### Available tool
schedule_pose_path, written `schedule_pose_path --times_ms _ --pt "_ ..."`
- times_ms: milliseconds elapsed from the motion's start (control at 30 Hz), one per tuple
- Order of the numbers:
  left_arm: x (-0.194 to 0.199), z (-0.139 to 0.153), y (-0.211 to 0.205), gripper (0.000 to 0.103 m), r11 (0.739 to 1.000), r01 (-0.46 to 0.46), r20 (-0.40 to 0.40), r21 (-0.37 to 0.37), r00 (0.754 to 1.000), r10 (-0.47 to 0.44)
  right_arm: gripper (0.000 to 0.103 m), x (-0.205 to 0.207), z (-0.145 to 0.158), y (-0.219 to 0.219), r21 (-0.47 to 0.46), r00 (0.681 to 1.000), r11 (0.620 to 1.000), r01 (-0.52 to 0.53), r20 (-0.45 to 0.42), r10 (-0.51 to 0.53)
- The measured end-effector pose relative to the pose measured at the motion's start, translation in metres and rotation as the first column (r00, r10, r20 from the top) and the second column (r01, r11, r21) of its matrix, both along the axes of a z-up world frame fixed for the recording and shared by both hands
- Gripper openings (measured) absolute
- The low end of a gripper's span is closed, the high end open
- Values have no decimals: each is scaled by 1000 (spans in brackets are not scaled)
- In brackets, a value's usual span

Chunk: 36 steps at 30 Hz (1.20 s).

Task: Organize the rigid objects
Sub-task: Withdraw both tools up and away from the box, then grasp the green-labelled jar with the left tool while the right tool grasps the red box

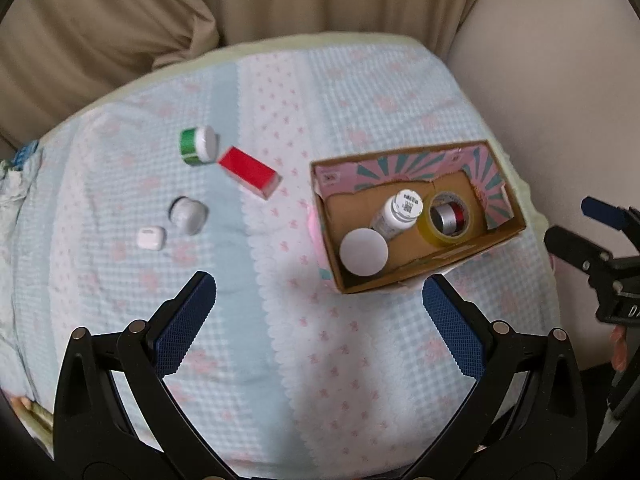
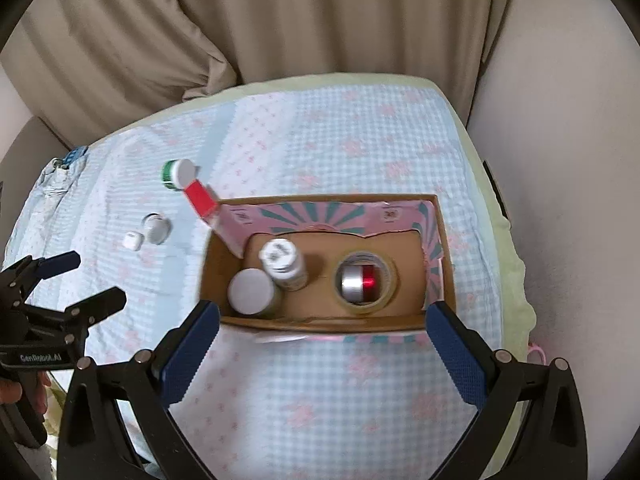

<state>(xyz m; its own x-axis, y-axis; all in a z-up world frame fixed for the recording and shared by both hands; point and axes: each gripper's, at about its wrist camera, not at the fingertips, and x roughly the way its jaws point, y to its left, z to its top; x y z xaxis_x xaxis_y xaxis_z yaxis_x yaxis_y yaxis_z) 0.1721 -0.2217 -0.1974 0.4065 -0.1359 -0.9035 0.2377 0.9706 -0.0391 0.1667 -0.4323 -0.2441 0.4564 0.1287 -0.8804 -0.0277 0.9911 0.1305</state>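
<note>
A quilted pastel bedspread (image 1: 280,320) fronts beige curtains. 4 loose items, among them the red box (image 1: 249,173), lie left of the cardboard box (image 2: 320,322). The left gripper (image 1: 318,320), spread and empty, is nearer; the right gripper (image 2: 324,344) is spread too.

Looks like someone's bedroom at home: a bed with a pastel checked quilt (image 1: 280,128), beige curtains (image 2: 280,20) hanging right behind it.

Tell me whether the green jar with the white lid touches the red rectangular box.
Cannot tell: left wrist view shows the green jar and red box nearly meeting, blurred.
</note>
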Motion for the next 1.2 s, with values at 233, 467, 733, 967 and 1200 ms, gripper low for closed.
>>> schedule_pose_path --times_ms 233,467,733,967,1200 --pt "-18 38 60 103 999 30 76 12 997 -31 103 -24 43 61 -8 999 1000 17 48 -17" --pt "-12 62 132 103 999 51 132 -6 990 -49 103 -27 64 130 5 996 999 48 74 -48" --pt "40 55 202 103 986 162 119 24 979 -164 103 -5 65 200 -12 996 999 47 81 -46" --pt "111 37 221 103 946 317 102 62 941 -322 103 33 41 242 -46 998 998 -49 30 51" --pt "179 -11 194 103 849 499 21 171 860 -510 103 87 4 271 -117 970 963 -243 -26 242"
